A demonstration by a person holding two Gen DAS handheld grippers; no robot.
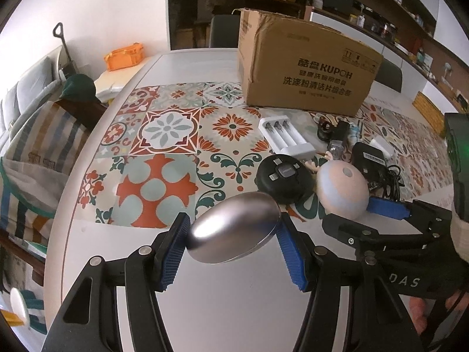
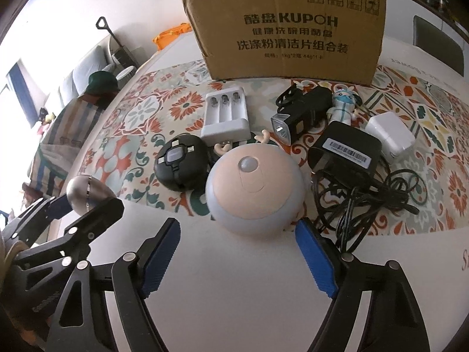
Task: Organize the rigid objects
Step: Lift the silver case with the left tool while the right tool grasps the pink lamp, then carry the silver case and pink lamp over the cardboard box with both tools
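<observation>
Left gripper (image 1: 233,248) clamped on a silver oval case (image 1: 234,230), held above the bare white table (image 1: 219,308) at the near edge of the patterned mat (image 1: 164,152). Right gripper (image 2: 237,259) jaws apart, nothing clamped; round peach-and-grey toy head (image 2: 255,189) sits just past the fingertips, right pad beside it. Beyond: black round gadget (image 2: 181,164), white battery charger (image 2: 225,116), black adapter (image 2: 346,152) with cable. Cardboard box (image 2: 293,29) at the far side.

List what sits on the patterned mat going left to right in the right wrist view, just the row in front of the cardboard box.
White battery charger → black bike light → small masked figurine → white plug adapter.
</observation>
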